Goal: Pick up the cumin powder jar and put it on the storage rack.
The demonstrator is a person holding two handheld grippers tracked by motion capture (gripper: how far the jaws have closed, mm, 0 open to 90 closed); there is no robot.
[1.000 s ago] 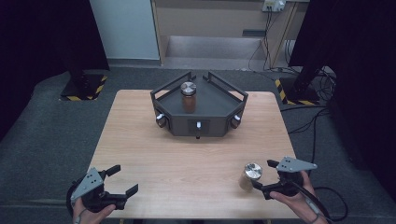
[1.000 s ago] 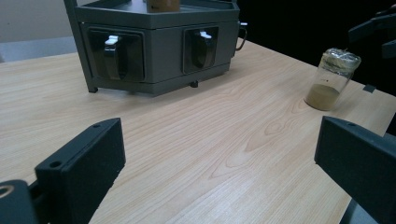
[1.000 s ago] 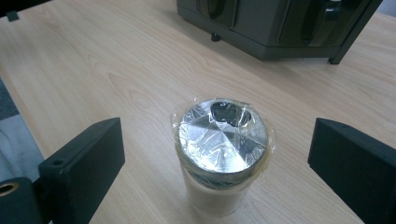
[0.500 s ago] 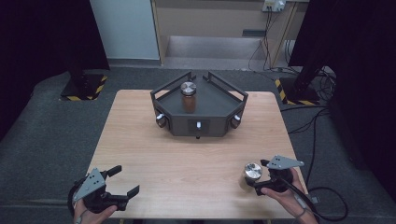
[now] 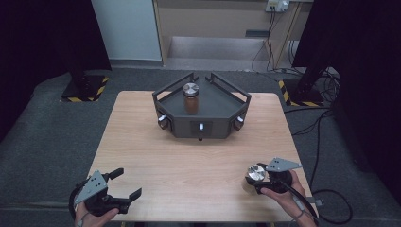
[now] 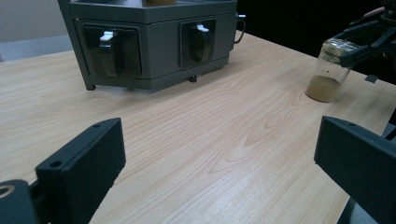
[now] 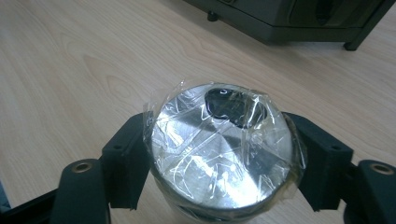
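Between the black pads [image 7: 126,163] of the right gripper [image 5: 265,178], a small glass jar [image 5: 256,174] is clamped just under its film-wrapped metal lid [image 7: 224,144]; the jaws have just been closing, and they are now seen pressed on both sides of the jar. The jar is held upright, its long axis vertical and the lid turned upward, with tan powder settled at its base. On the wooden table [image 5: 142,142] it is placed at about 4 o'clock, near the right and near edges. The left gripper [image 5: 120,184], at 7 o'clock, is spread wide with nothing between its jaws. Toward 12 o'clock a dark grey tray unit [image 5: 201,120] is set, with a second jar [image 5: 191,98] carried on it; bare wood is left between the unit and both grippers.
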